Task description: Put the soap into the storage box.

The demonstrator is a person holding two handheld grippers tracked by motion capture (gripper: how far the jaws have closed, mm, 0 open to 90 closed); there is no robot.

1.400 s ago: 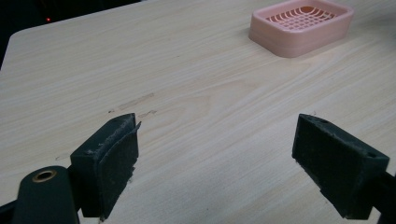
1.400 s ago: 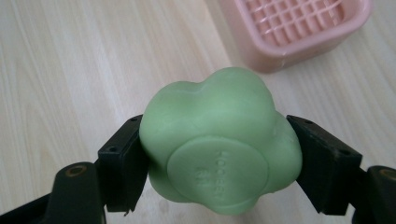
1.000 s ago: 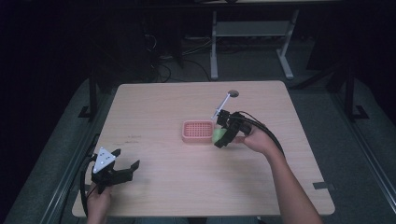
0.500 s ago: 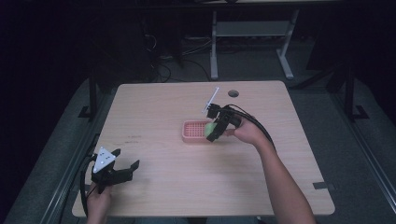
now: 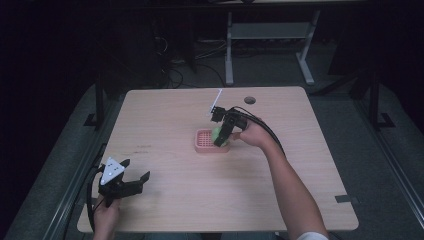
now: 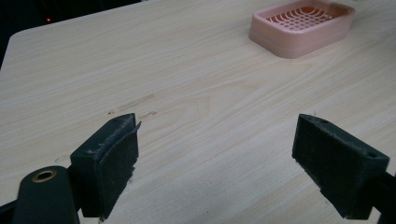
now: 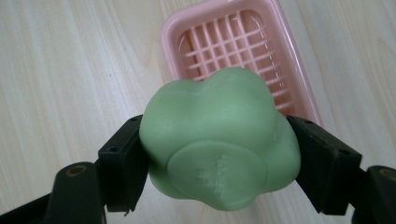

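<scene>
My right gripper is shut on a green lumpy soap bar, also seen as the soap bar in the high view. It hangs just above the near end of a pink slatted soap dish, the same soap dish lying at mid-table. My left gripper rests low at the table's front left corner, open, nothing between its jaws. From the left gripper view the soap dish lies far off at the upper right.
The wooden table has a round cable hole near its far edge. A white tag sticks up behind the right gripper. Desk legs and cables stand on the dark floor beyond.
My right gripper has carried the soap leftward from the dish's right side until it is over the dish, and tilted down. The left gripper has stayed still.
</scene>
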